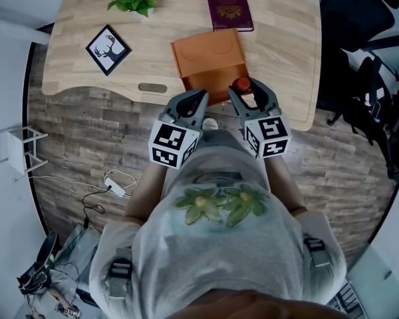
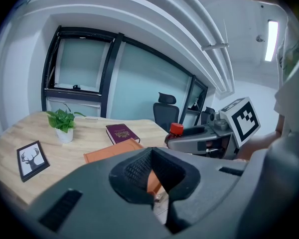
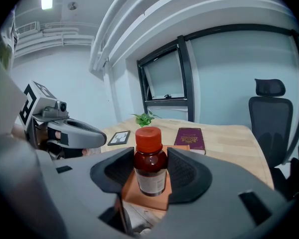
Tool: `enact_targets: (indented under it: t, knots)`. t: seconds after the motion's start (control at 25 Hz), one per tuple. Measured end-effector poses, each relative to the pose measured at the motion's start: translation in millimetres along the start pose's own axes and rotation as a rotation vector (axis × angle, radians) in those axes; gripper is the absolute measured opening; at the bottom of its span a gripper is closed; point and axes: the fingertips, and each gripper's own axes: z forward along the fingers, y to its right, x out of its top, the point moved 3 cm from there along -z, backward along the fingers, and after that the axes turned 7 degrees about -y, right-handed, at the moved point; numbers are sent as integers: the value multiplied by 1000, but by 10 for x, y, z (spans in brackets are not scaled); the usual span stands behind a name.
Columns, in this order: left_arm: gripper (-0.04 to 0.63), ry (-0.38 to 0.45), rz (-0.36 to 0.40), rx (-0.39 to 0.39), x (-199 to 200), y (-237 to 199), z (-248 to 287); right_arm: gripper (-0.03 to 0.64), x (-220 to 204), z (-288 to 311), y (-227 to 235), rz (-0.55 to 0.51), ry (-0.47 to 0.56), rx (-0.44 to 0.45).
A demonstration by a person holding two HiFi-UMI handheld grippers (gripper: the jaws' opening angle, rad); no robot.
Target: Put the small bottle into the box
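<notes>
Although a pale label wraps the small bottle, no writing on it can be read – only a brown glass body and an orange-red cap are made out. The bottle is held upright, long axis vertical and cap uppermost, clamped at its body between the two pads of the right gripper. From the head view it is seen just off the near right corner of the orange box, by the near edge of the table. The box lies flat on the table; whether anything is inside cannot be told. The left gripper is held beside the right one – its jaws are drawn together with nothing between them. A maroon book bears a gold emblem, its lettering too small to read.
</notes>
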Motion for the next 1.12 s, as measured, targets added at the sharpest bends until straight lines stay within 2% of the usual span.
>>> enact_targets:
  t: [1.12]
  knots:
    - [8, -48, -39, 8, -155, -100, 74, 206, -225, 260, 58, -1, -72, 33]
